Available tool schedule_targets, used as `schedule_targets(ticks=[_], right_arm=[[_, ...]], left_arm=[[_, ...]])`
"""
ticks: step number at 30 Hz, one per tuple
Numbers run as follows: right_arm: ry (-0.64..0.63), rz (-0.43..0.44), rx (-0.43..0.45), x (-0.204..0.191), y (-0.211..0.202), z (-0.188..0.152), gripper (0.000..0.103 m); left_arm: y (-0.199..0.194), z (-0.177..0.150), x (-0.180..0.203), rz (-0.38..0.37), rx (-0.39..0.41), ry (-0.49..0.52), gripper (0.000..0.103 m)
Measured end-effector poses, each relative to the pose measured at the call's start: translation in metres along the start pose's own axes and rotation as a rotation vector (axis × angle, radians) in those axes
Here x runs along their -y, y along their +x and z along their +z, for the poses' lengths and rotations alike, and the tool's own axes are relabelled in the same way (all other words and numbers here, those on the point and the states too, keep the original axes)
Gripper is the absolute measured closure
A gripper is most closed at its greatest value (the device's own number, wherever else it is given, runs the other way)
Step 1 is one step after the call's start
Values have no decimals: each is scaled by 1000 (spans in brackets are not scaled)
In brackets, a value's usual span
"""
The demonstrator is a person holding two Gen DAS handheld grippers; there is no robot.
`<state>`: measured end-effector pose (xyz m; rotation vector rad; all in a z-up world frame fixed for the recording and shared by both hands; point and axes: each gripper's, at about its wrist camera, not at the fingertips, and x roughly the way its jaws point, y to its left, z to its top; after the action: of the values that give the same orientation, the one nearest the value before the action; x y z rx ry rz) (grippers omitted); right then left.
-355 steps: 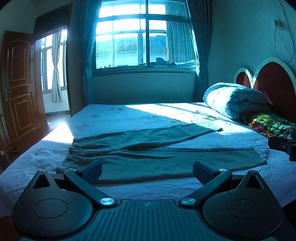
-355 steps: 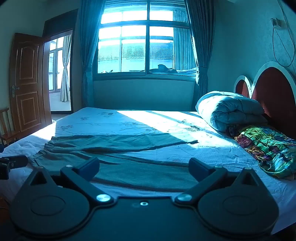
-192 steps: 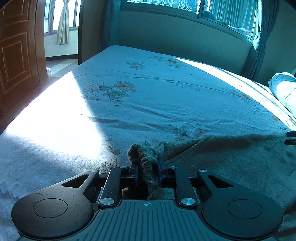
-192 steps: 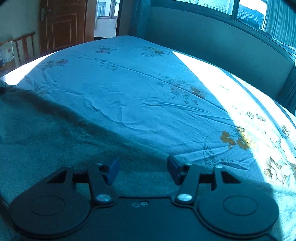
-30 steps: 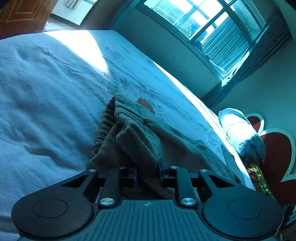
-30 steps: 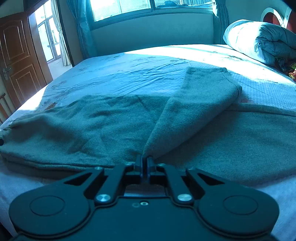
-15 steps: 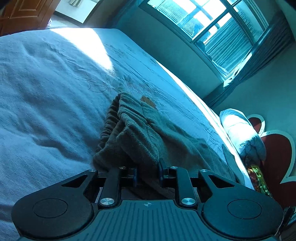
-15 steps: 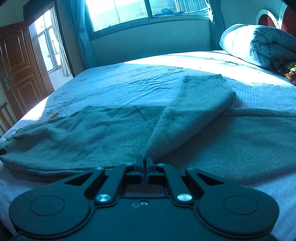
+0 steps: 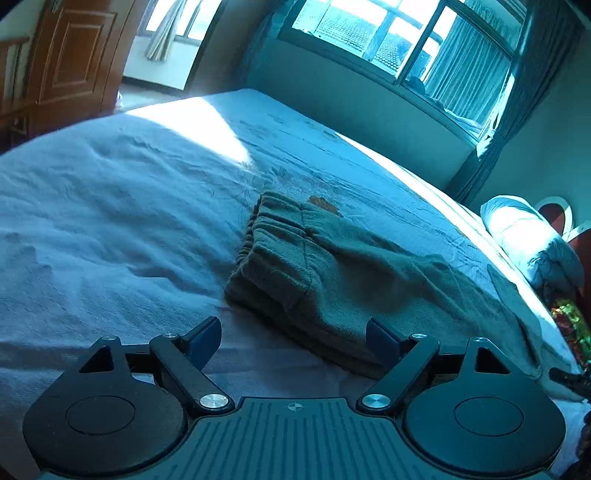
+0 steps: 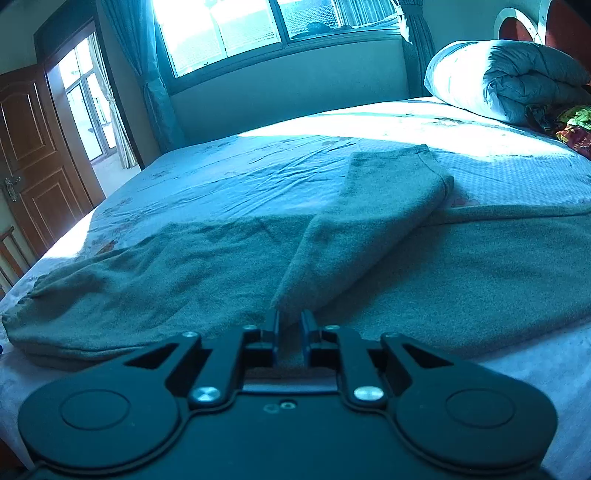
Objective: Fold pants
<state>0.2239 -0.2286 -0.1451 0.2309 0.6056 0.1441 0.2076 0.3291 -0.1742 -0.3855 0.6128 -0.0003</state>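
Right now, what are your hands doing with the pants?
Left tool open, off pants. Right tool shut on leg. Nothing in the way.

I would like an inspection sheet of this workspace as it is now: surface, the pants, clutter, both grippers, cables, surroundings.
Surface: bed with a pale floral sheet, partly in sunlight, lightly wrinkled.
Job's things: green pants lie along the near edge; waistband end folded over; one leg doubled back across the other.
Clutter: rolled quilt and a colourful cloth at the head end.
Grippers: left gripper open, above the sheet beside the waistband, holding nothing. Right gripper narrowly apart around a fold of the doubled leg; firm pinch cannot be told.
Cables: nothing seen.
Surroundings: window with curtains, wooden door, red headboard.
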Motion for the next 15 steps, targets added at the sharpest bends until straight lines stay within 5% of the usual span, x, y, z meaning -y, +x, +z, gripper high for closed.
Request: schedule_targets(ticks=[3, 8, 11, 15], right_arm=[[-12, 1, 7, -5, -1, 1, 96], [-31, -2, -6, -8, -6, 0, 95], [-68, -21, 6, -5, -17, 1, 95], [-80, -47, 24, 11, -24, 11, 92]], left_arm=[[-7, -7, 46, 80, 66, 68, 19], [34, -14, 131, 179, 57, 192, 18], [55, -34, 148, 215, -39, 207, 19], [37, -57, 136, 191, -6, 170, 19]])
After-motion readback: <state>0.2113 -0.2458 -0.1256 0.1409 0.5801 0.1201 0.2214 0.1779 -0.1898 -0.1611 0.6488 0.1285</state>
